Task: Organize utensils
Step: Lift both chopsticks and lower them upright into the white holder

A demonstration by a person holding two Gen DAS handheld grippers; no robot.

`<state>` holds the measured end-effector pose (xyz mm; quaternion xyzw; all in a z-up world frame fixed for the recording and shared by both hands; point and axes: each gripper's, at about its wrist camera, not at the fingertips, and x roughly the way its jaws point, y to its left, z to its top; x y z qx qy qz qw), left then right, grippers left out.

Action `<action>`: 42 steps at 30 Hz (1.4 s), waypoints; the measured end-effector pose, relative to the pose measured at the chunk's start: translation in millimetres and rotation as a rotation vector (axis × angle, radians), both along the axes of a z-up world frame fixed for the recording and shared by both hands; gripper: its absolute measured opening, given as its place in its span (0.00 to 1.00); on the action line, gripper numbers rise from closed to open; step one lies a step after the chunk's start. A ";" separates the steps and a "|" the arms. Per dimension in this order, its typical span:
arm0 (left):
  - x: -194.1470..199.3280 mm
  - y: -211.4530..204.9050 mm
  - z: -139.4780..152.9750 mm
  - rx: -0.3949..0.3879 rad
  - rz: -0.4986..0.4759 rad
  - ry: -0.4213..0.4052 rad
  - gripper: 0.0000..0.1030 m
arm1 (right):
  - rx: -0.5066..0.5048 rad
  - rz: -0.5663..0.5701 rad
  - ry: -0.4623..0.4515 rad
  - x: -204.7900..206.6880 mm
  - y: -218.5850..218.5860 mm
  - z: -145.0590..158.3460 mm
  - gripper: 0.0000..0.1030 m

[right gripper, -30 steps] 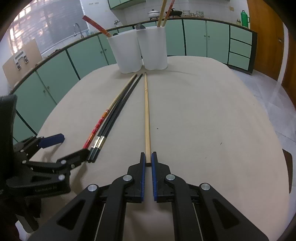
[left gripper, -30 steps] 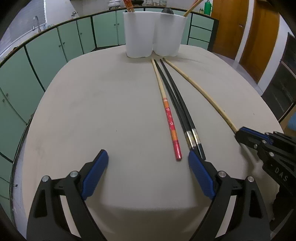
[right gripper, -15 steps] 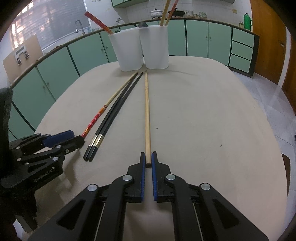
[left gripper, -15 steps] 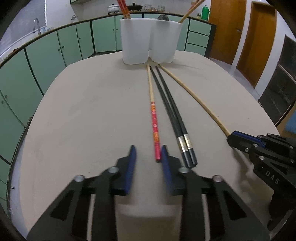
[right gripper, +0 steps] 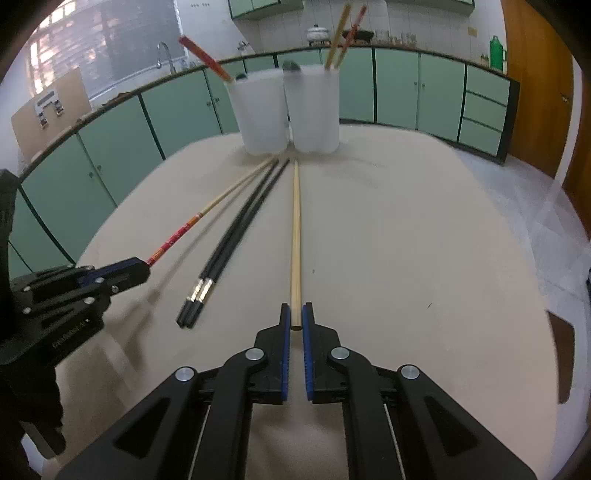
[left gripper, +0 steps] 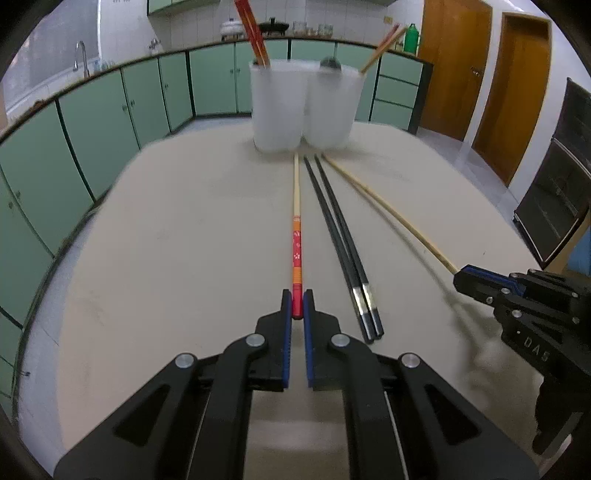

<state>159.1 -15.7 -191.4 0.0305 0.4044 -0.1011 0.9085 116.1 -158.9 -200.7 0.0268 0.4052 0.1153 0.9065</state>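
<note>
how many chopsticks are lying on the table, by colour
red-patterned chopstick: 1, its end between the left gripper fingers
black chopsticks: 2, lying side by side, ungripped
plain wooden chopstick: 1, its end between the right gripper fingers
total: 4, not counting those standing in the white holders

Beige table (left gripper: pixel 177 229), two white holders (left gripper: pixel 301 110) at its far edge, black chopstick pair (left gripper: pixel 343 243) lying mid-table, lengthwise

Beyond the beige table (left gripper: pixel 166 240): green cabinets (left gripper: pixel 110 122), a faucet (left gripper: pixel 81 53) left, a pot (right gripper: pixel 318 32) and green bottle (left gripper: pixel 410 37) on the counter, wooden doors (left gripper: pixel 454 62) right.
</note>
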 end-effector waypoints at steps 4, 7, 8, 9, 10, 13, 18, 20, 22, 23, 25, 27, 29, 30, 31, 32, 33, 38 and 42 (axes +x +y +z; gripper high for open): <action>-6.1 5.7 27.9 -0.001 -0.003 -0.062 0.05 | -0.016 0.014 -0.051 -4.7 -2.9 23.3 0.06; -9.1 9.9 48.4 -0.004 -0.002 -0.108 0.05 | -0.022 0.024 -0.102 -7.4 -6.4 47.4 0.06; -9.7 11.3 58.6 -0.007 -0.003 -0.131 0.05 | -0.020 0.027 -0.115 -7.9 -7.4 54.4 0.06; -10.0 12.4 67.1 -0.007 -0.006 -0.149 0.05 | -0.018 0.031 -0.130 -7.9 -8.7 63.4 0.06; -9.9 13.3 76.3 -0.007 -0.009 -0.169 0.05 | -0.021 0.035 -0.141 -7.6 -9.2 69.5 0.06; -8.2 12.5 99.5 -0.010 -0.022 -0.219 0.05 | -0.035 0.048 -0.186 -4.6 -10.9 93.9 0.06; -3.1 12.5 134.3 -0.026 -0.042 -0.287 0.05 | -0.033 0.079 -0.237 7.0 -16.0 132.9 0.06; 1.0 12.3 145.5 -0.034 -0.055 -0.303 0.05 | -0.030 0.090 -0.245 11.8 -18.9 144.9 0.06; 5.2 10.0 155.2 -0.041 -0.070 -0.316 0.05 | -0.023 0.109 -0.253 18.4 -20.7 159.4 0.06; 7.8 8.4 157.5 -0.043 -0.076 -0.319 0.05 | -0.019 0.118 -0.254 20.6 -21.3 164.3 0.06; 13.2 6.8 164.0 -0.050 -0.092 -0.325 0.05 | -0.016 0.137 -0.257 25.3 -21.0 174.4 0.06; 17.6 4.5 169.0 -0.060 -0.105 -0.329 0.05 | -0.020 0.154 -0.260 30.4 -20.1 185.4 0.06; 18.3 3.3 174.5 -0.069 -0.118 -0.336 0.05 | -0.021 0.167 -0.263 34.9 -19.0 193.2 0.06; 19.5 2.1 178.2 -0.072 -0.124 -0.343 0.05 | -0.024 0.172 -0.268 37.1 -18.7 198.7 0.06; 19.6 2.3 180.5 -0.072 -0.129 -0.350 0.05 | -0.026 0.175 -0.274 38.8 -18.2 202.6 0.06; 19.9 0.9 185.8 -0.070 -0.135 -0.363 0.05 | -0.027 0.181 -0.284 41.1 -17.6 208.8 0.06; 20.4 -0.1 191.4 -0.069 -0.140 -0.377 0.05 | -0.026 0.185 -0.297 43.8 -17.3 215.8 0.06; 28.9 -5.1 220.9 -0.066 -0.153 -0.458 0.05 | -0.031 0.183 -0.375 61.6 -14.5 251.1 0.06; 45.4 -10.7 249.5 -0.067 -0.148 -0.535 0.05 | -0.021 0.158 -0.437 83.1 -13.1 280.1 0.06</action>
